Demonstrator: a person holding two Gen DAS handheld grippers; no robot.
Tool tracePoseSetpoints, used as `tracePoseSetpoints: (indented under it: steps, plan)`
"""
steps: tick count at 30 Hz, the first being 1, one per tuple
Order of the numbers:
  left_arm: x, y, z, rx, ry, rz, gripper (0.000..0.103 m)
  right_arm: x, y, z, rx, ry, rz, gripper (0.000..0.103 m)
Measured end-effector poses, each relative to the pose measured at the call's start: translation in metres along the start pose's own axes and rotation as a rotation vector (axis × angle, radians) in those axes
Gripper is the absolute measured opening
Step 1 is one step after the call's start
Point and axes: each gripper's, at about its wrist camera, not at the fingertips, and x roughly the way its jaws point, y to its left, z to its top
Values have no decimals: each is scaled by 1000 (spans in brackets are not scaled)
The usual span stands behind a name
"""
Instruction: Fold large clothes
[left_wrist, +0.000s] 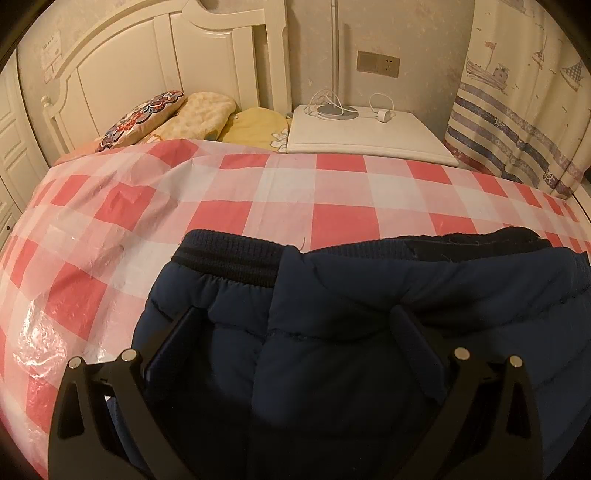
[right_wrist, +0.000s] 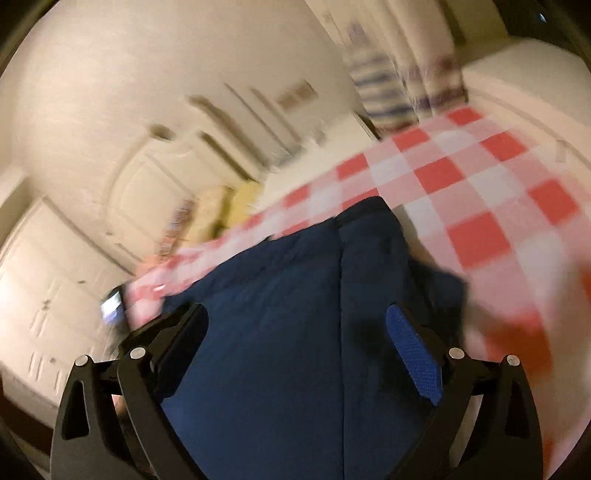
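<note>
A dark navy padded garment with a ribbed elastic band lies on the red-and-white checked bed cover. My left gripper is open, its fingers spread wide just above the garment near the band. In the blurred right wrist view the same navy garment fills the lower middle. My right gripper is open over it, the blue pad of its right finger showing. Nothing is held in either gripper.
Pillows lie against the white headboard at the back left. A white nightstand with a lamp base and cables stands beyond the bed. A striped curtain hangs at the right. White cabinet doors show on the left.
</note>
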Motion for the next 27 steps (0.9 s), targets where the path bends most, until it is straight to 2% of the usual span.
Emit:
tracePoseSetpoints:
  steps: [2,4,8,10,12,14,16,17,20,24,26,27]
  plan:
    - [0,0,0,1,-3,2,101,-41,2,-39,-25,-13,-23,94]
    - [-1,1,-1,2,-5,8,101,-68,-11,-81,36,9,-9,94]
    - [-2,-1,-1,11,-8,20,101,-80,-38,-144,203,80,59,92]
    - [-3,0,-2,9,-8,21,101,-73,-39,-160,207,89,71,88]
    - [-3,0,-1,5,-8,18,101,-63,-29,-159,157,76,44,89]
    - [-2,1,-1,-1,-6,10,101,-47,-18,-153,133,97,77,88]
    - [-1,2,-1,-7,-1,2,101,-23,-5,-138,100,96,40,89]
    - [0,3,-1,-9,0,0,101,-12,-1,-132,93,93,31,93]
    - [0,5,-1,-15,0,2,101,25,16,-106,148,42,-22,99]
    - [2,10,-1,-51,0,41,101,51,29,-88,186,-119,-34,99]
    - [2,13,-1,-68,-1,47,101,56,28,-85,211,-152,-2,79]
    - [2,14,-1,-73,-1,48,101,54,24,-85,237,-167,24,73]
